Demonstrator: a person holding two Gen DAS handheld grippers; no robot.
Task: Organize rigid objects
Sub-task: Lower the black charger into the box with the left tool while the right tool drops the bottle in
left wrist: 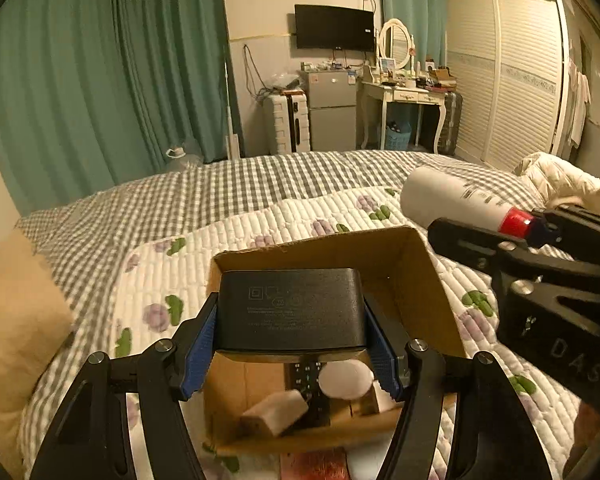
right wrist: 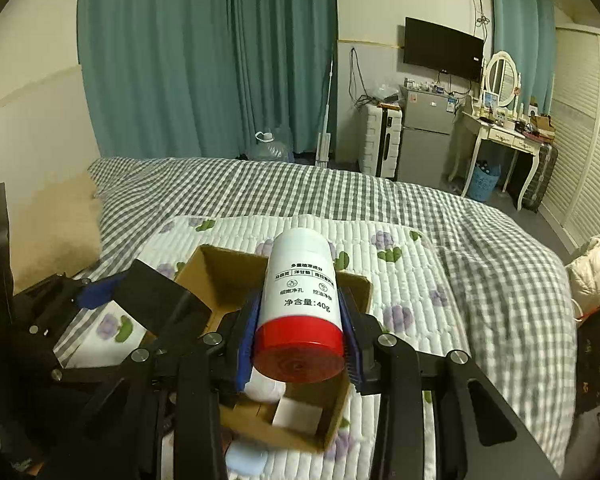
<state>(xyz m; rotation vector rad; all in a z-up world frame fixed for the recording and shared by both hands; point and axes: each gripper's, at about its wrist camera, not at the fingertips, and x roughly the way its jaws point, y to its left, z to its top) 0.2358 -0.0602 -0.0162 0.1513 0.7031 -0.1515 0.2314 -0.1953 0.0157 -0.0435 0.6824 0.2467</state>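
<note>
My left gripper (left wrist: pixel 292 348) is shut on a black power adapter (left wrist: pixel 292 310) and holds it above an open cardboard box (left wrist: pixel 404 264) on the bed. The box holds a white round lid (left wrist: pixel 345 379), a beige block (left wrist: pixel 276 414) and a dark remote. My right gripper (right wrist: pixel 300 340) is shut on a white bottle with a red cap (right wrist: pixel 300 300), held over the same box (right wrist: pixel 216 268). The bottle also shows in the left wrist view (left wrist: pixel 452 200), right of the box.
The box sits on a white floral quilt (left wrist: pixel 260 224) over a grey checked bedspread (right wrist: pixel 340 188). A tan pillow (left wrist: pixel 8 320) lies at left and a white jacket (left wrist: pixel 560 180) at right. A fridge, dresser and wardrobe stand beyond the bed.
</note>
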